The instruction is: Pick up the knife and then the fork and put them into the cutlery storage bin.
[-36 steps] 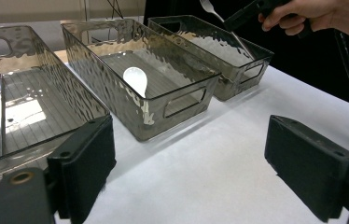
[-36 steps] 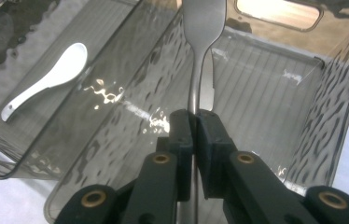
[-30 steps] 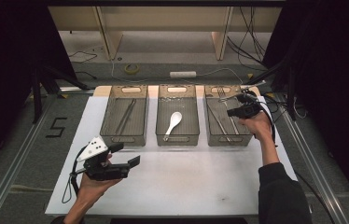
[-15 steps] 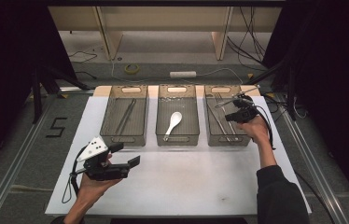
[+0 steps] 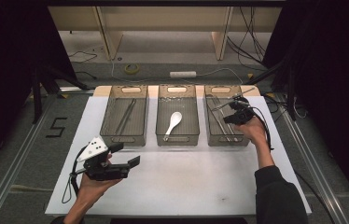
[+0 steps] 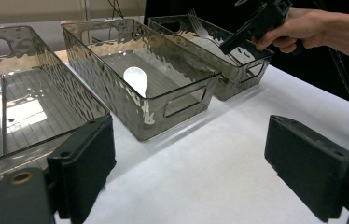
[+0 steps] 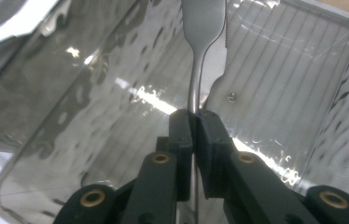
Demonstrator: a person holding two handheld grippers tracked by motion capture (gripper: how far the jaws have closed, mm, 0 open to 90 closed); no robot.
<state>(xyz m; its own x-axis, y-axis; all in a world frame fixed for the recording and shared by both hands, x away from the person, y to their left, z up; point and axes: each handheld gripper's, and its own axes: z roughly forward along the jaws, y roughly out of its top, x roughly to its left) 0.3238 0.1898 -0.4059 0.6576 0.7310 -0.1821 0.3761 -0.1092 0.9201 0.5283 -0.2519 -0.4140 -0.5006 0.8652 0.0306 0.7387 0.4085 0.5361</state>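
My right gripper [image 5: 231, 115] hangs over the right-hand clear bin [image 5: 226, 142], shut on the handle of a metal fork [image 7: 204, 28]. The fork [image 5: 218, 108] points away from the hand, its tines above the bin's far half; the left gripper view shows the tines [image 6: 196, 21] sticking up past the rim. In the right gripper view the pads [image 7: 194, 122] pinch the thin handle. My left gripper [image 5: 127, 155] is held above the white mat at the front left, open, with nothing between its fingers [image 6: 88, 158].
Three clear bins stand in a row across the mat [image 5: 186, 182]. The left bin [image 5: 123, 138] holds chopsticks [image 5: 126, 116]; the middle bin [image 5: 177, 141] holds a white spoon [image 5: 172, 123]. More cutlery lies in the right bin. Cables run on the floor behind.
My right hand has shifted slightly to the left over the right bin, still gripping the fork. The left hand has stayed put.
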